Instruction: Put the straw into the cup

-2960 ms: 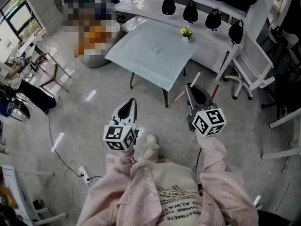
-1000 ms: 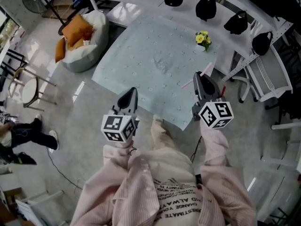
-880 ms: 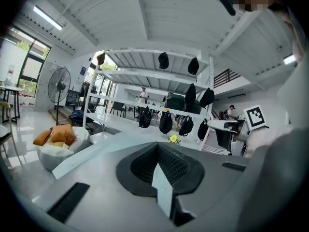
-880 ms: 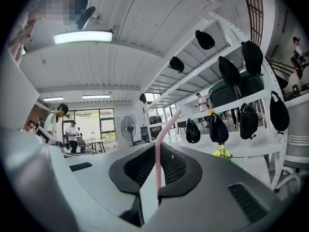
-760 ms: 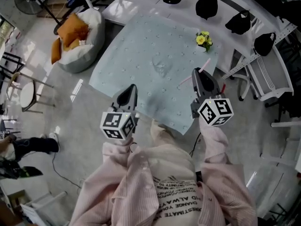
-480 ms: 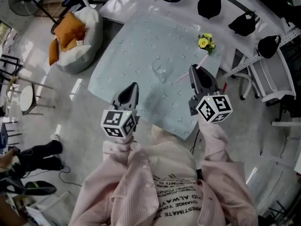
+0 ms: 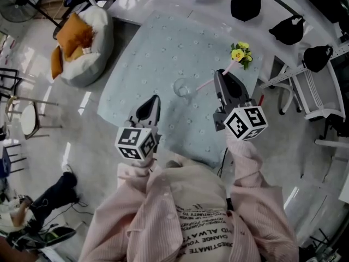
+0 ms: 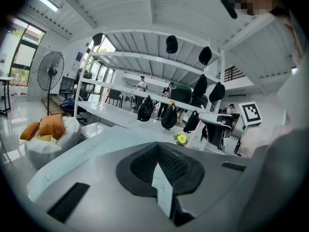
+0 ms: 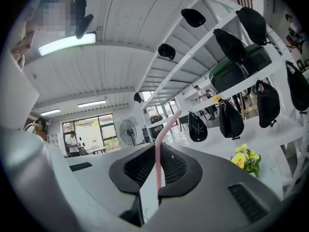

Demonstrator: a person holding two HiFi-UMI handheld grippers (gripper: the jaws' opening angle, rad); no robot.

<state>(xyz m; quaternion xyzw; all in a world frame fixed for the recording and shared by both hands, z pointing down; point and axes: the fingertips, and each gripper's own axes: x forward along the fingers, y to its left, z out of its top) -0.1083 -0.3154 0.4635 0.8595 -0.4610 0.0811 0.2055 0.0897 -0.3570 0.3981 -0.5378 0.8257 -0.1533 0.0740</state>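
A clear glass cup (image 7: 181,87) stands on the pale blue table (image 7: 158,42), near its middle. My right gripper (image 7: 218,76) is over the table just right of the cup, shut on a pink straw (image 7: 218,75). The straw lies slantwise, one end toward the cup and its bent end up near the flowers. In the right gripper view the straw (image 9: 158,153) rises upright from between the closed jaws of the right gripper (image 9: 158,178). My left gripper (image 7: 154,100) hovers at the table's near edge, left of the cup, shut and holding nothing. The left gripper (image 8: 157,151) looks across the table (image 8: 91,146).
A small pot of yellow flowers (image 7: 240,52) stands at the table's far right corner. Black caps (image 7: 246,3) hang on a white rack behind. A beanbag with an orange cushion (image 7: 73,31) sits left of the table, and a white chair (image 7: 305,97) stands to the right.
Both grippers have moved forward from the floor side to the table. The right gripper with the straw now sits beside the cup. The table and cup appear nearer.
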